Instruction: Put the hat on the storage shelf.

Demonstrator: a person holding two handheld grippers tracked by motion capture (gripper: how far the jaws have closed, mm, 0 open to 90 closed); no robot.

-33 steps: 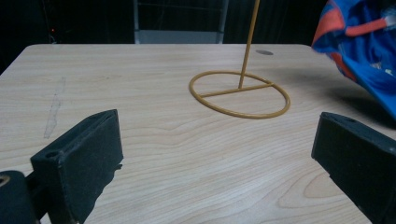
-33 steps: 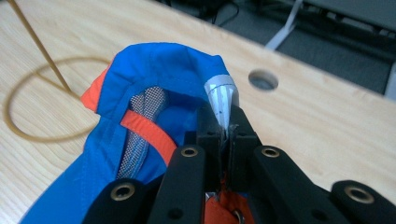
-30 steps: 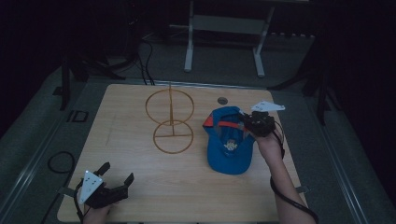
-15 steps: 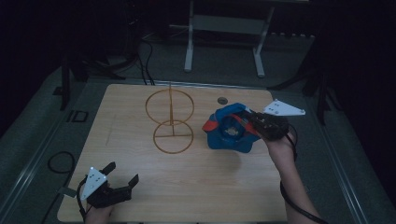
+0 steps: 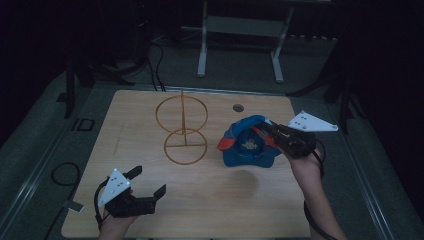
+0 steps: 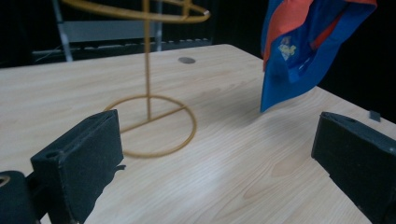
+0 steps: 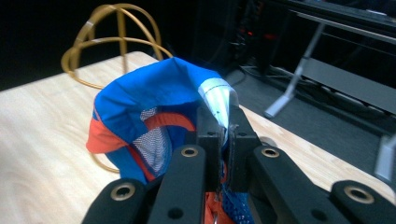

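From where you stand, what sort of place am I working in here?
Probably a lab or recording studio, not a home: a bare wooden table with a cable hole, dark surroundings, a metal stand and loose cables on the floor behind it.

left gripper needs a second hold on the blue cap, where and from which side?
Take the free lower edge of the blue cap, coming from below and the table's left. The right gripper pinches the upper rim, so the fabric hangs limp off the table; that thin drooping edge faces the open left gripper.
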